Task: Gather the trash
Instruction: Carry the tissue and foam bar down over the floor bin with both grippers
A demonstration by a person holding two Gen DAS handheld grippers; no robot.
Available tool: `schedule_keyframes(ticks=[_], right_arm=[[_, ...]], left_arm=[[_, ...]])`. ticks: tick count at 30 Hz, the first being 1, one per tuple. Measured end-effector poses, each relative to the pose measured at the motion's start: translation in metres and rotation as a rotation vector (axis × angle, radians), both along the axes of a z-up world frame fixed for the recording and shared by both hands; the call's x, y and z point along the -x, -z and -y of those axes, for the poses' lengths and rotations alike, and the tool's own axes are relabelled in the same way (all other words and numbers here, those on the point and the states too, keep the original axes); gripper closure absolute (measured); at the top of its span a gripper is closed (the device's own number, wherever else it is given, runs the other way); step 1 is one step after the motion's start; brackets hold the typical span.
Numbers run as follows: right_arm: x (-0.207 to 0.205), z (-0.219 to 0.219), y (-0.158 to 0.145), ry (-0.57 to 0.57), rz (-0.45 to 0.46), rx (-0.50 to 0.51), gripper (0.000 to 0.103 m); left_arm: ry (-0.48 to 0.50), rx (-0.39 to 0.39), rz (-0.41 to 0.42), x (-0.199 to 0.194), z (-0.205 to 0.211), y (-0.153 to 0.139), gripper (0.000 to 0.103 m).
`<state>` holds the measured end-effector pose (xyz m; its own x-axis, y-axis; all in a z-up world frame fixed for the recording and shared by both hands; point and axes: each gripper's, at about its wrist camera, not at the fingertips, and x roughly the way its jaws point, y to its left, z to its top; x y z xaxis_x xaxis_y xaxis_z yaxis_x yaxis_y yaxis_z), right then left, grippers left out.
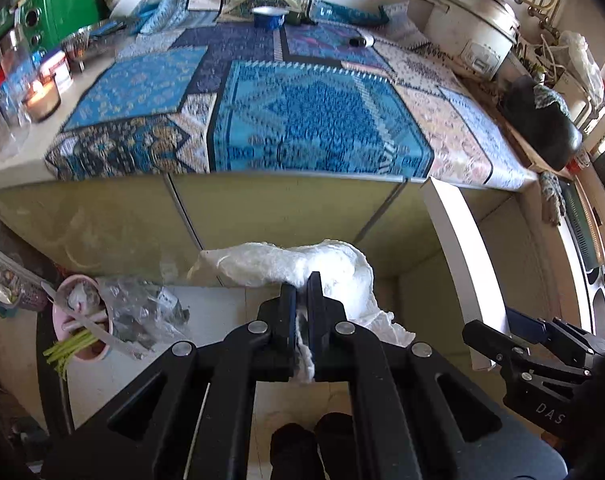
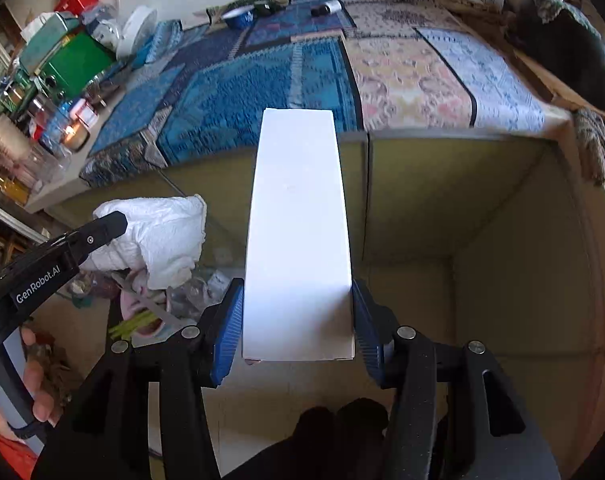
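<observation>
**Both grippers loaded, positioned in front of the bench**

The left gripper (image 1: 302, 292) is nearest the left wrist camera. Its jaws are closed almost fully on a crumpled white paper towel (image 1: 298, 262), which bulges out beyond the fingertips and trails back between the jaws.

The right gripper (image 2: 298, 308) holds a long white box (image 2: 298, 232) by its near end. The blue pads (image 2: 228, 332) press against both long sides, and the box projects forward along the fingers.

Both items are held off the floor, in front of the bench front panel (image 1: 102, 216). The bench top carries a blue patterned cloth (image 1: 302, 120). A pink bin (image 1: 82, 316) with clear plastic wrapping (image 1: 142, 304) beside it stands on the floor at lower left. A hand (image 2: 30, 380) grips the left gripper's handle.
</observation>
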<state>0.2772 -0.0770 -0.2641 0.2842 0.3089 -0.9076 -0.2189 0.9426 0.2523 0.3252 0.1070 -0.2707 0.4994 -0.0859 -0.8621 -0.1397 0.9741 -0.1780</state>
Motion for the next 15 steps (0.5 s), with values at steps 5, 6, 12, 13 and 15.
schedule_keyframes(ticks=[5, 6, 12, 13, 15], right_arm=[[0.005, 0.019, 0.063, 0.003, -0.119, 0.039, 0.055], [0.005, 0.022, 0.077, 0.001, -0.136, 0.047, 0.055], [-0.008, 0.035, 0.177, -0.014, -0.243, 0.052, 0.055], [-0.01, 0.035, 0.196, -0.023, -0.256, 0.052, 0.055], [-0.016, 0.032, 0.233, -0.042, -0.277, 0.054, 0.055]], left_arm=[[-0.006, 0.027, -0.1, -0.005, 0.011, 0.067, 0.1], [-0.008, 0.03, -0.113, -0.007, 0.014, 0.082, 0.1], [-0.021, 0.042, -0.175, -0.022, 0.032, 0.175, 0.1], [-0.021, 0.042, -0.182, -0.025, 0.035, 0.193, 0.1], [-0.024, 0.04, -0.194, -0.031, 0.04, 0.226, 0.1]])
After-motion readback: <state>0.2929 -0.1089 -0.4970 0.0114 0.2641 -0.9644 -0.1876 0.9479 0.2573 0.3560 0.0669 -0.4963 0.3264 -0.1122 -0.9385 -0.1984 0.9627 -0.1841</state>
